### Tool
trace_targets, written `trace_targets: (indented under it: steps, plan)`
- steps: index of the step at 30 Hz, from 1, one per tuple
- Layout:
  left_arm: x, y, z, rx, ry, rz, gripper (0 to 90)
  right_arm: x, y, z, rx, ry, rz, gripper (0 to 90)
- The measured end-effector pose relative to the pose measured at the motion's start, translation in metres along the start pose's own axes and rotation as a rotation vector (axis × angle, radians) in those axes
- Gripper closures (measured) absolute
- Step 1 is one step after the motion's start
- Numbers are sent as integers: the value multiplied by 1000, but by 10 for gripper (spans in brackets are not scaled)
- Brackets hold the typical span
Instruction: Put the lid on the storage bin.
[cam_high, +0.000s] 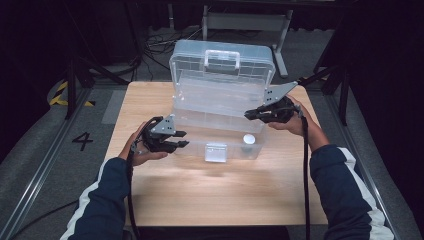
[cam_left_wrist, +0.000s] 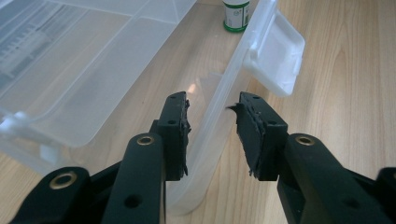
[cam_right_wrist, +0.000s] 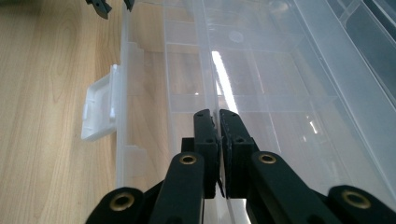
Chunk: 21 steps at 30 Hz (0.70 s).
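Two grippers at clear plastic box (cam_high: 220, 95) on table (cam_high: 210, 190): left gripper (cam_high: 181, 139) open astride front wall, right gripper (cam_high: 248, 114) clamped on inner partition (cam_right_wrist: 210, 70).

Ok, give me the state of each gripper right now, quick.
Left gripper: open, jaws astride the front wall of the clear box, pads off it.
Right gripper: shut on a thin clear tray edge inside the box.
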<state>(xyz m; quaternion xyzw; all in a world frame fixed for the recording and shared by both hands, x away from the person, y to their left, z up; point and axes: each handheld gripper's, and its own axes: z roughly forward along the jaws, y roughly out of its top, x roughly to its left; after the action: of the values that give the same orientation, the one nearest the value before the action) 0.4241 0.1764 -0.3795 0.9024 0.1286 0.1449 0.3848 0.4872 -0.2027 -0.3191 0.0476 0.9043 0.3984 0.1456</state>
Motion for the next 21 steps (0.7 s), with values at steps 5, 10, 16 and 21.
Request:
trace_targets:
  steps: [5,10,16,21]
  plan:
    - [3,-6,-16,-43,38,-40,648,1,-1,0,-4,-2,2,869]
    - [8,-8,-30,-72,80,-68,750,2,-1,0,-4,-7,-1,868]
    - [18,-8,-42,-126,190,-127,896,4,-2,0,-5,-13,-3,865]
    - [26,-4,-45,-173,224,-174,899,5,-2,0,-1,-15,-3,864]
